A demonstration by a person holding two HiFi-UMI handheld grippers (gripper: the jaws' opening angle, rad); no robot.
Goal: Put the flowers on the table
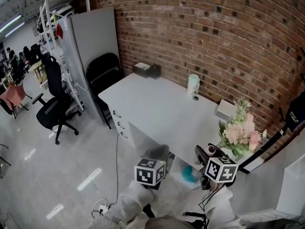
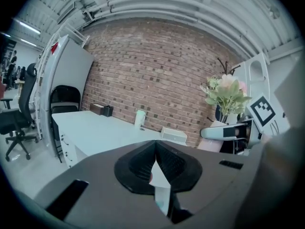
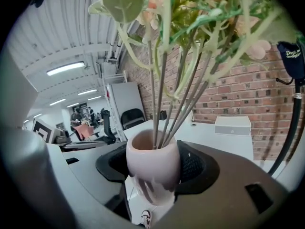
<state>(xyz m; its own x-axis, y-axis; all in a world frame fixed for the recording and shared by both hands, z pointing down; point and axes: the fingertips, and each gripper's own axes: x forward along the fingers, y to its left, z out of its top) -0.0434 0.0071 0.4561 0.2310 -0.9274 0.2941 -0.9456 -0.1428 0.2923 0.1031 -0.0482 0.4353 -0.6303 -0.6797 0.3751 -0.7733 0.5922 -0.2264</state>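
Though unclear overhead, vase (image 3: 151, 171) in tool (image 3: 155, 160)

The flowers (image 1: 240, 130) were a bouquet of pale pink and cream blossoms with green leaves on long stems, standing upright in a rounded pale pink vase (image 3: 152, 163). The vase was clamped between the jaws of the right gripper (image 3: 153, 171), clear of the white desk (image 1: 157, 109), off its near right corner.

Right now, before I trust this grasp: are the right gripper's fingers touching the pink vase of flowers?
Touching. The right gripper view shows both fingers pressed against opposite sides of the pink vase, with no gap.
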